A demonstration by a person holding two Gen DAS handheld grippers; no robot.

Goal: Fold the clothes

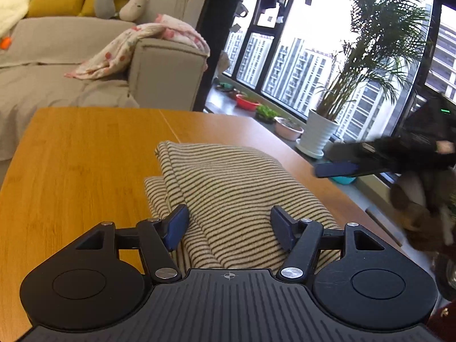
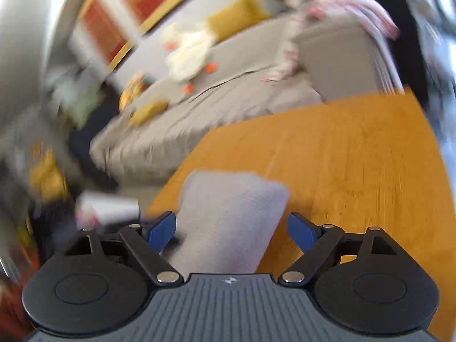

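Observation:
A beige, dark-striped garment (image 1: 228,188) lies folded in layers on the wooden table (image 1: 85,171). My left gripper (image 1: 230,226) hovers low over its near end, jaws open, with a fold of the cloth bulging up between the blue pads (image 1: 178,226); they do not press on it. My right gripper (image 1: 336,169) is out past the table's right edge, blurred. In the right wrist view, which is smeared by motion, my right gripper (image 2: 232,229) stands open above the garment (image 2: 228,222), a pale blur at the table's corner.
A grey sofa (image 1: 71,65) with a pink spotted blanket (image 1: 136,48) stands behind the table. To the right are a window, a potted palm (image 1: 319,134) and several bowls (image 1: 246,102) on the sill. The table's left half (image 1: 71,156) is bare wood.

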